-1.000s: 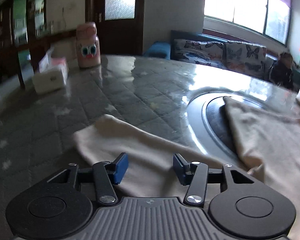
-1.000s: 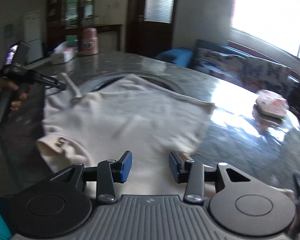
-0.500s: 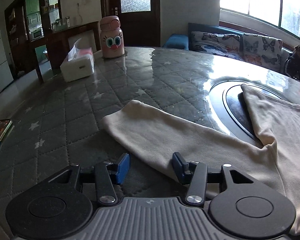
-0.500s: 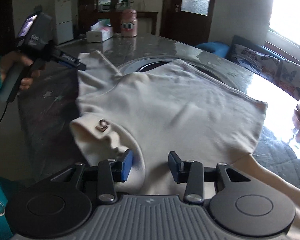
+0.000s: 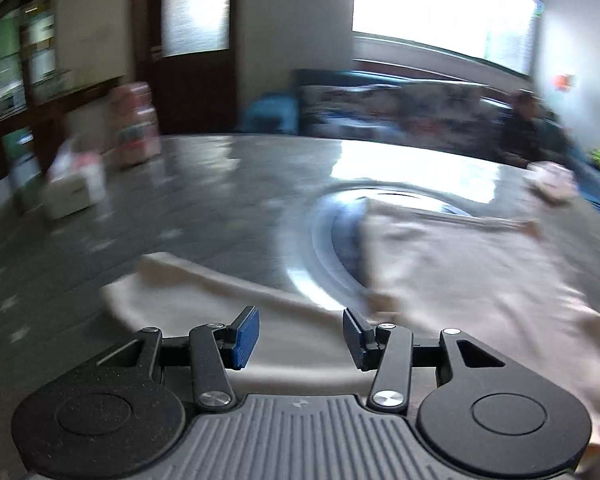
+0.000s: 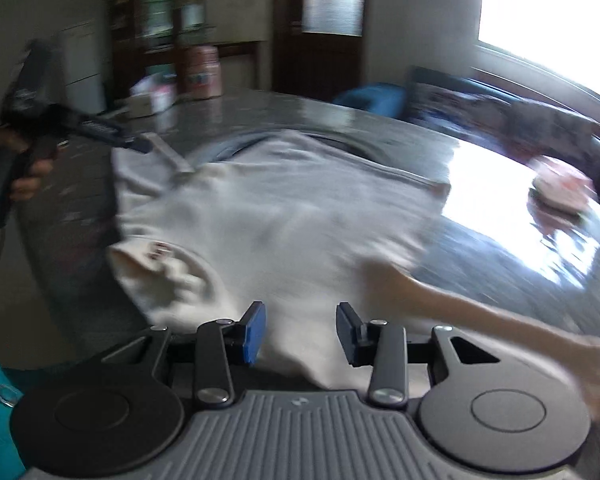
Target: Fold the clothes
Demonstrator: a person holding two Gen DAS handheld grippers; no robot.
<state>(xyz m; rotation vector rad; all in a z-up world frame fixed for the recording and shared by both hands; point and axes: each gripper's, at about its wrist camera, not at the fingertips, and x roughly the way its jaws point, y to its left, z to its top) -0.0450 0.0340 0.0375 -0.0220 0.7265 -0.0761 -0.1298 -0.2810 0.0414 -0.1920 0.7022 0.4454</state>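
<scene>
A cream long-sleeved top (image 6: 284, 216) lies spread flat on a round table (image 5: 220, 184), sleeves out to each side. The left gripper (image 5: 300, 334) and right gripper (image 6: 300, 330) hover above it, jaws apart, empty. Soft, light, limp fabric; likely best pinched at a sleeve cuff (image 5: 140, 280) or hem.

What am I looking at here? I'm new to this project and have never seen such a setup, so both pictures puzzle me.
A person holds a two-finger tool in each hand, with a wide-angle camera looking forward along its fingers. One picture is from the left hand-held gripper, the other from the right hand-held gripper; the right view also shows the left tool in the person's hand. Both are open and hold nothing. A cream sweater lies spread on a round table, one sleeve stretched out sideways. Farther back stand a tissue box and a pink bottle. Motion blurs everything.
</scene>
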